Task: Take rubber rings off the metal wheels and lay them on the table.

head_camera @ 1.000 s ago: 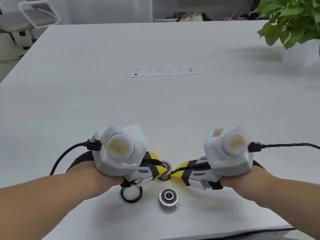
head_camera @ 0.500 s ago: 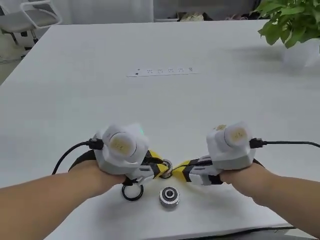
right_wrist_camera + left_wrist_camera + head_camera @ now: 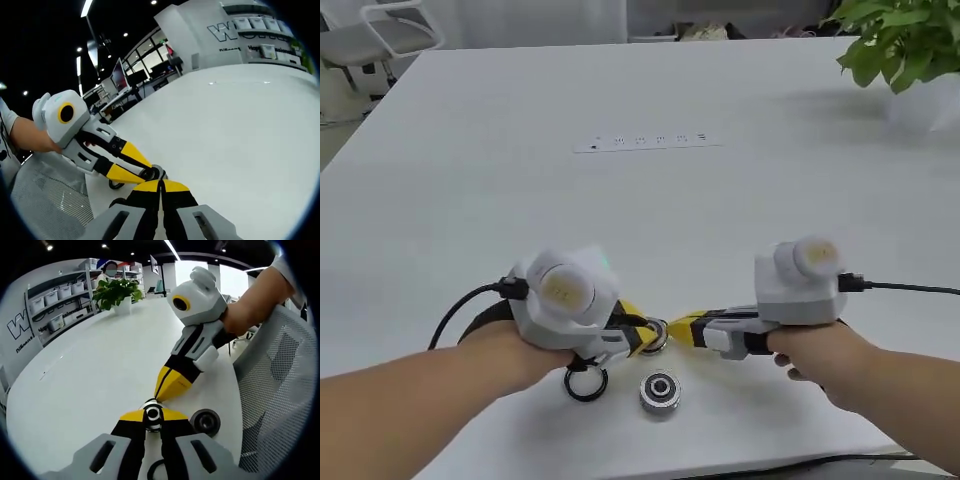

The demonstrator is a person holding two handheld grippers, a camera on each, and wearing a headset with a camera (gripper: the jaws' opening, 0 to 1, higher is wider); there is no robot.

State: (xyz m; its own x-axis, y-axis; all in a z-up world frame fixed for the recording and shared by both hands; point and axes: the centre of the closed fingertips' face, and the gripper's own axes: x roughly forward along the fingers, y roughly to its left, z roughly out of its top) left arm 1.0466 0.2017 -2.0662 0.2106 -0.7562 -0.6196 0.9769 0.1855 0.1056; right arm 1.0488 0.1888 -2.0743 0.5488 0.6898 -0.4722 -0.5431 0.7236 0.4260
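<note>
Left fingers (image 3: 129,417): yellow-tipped, clamped from both sides on a small silver metal wheel with a dark rim (image 3: 152,414), held low over the white tabletop (image 3: 620,210).

Right fingers (image 3: 175,188): pressed together, their yellow tips meeting the side of the held wheel. Whether a lip of rubber is caught between them cannot be told.

The left gripper (image 3: 642,338) sits where it was a second ago, near the front edge of the tabletop. The right gripper (image 3: 678,327) has changed. Its white body has swung outward to the person's right and rolled flatter, so the fingers now lie long and nearly level, while the tips have stayed at the wheel. This reads as a peeling pull against the left gripper's hold, so the stripping of this wheel looks under way, not finished.

Just below the left gripper, a loose black rubber ring (image 3: 586,383) lies flat on the tabletop, one already off. Near it, to the right, a second silver-and-black metal wheel (image 3: 660,391) lies flat, apparently waiting its turn.

Further out are a white power strip (image 3: 648,143) at mid-tabletop and a green potted plant (image 3: 900,45) at the far right corner.
</note>
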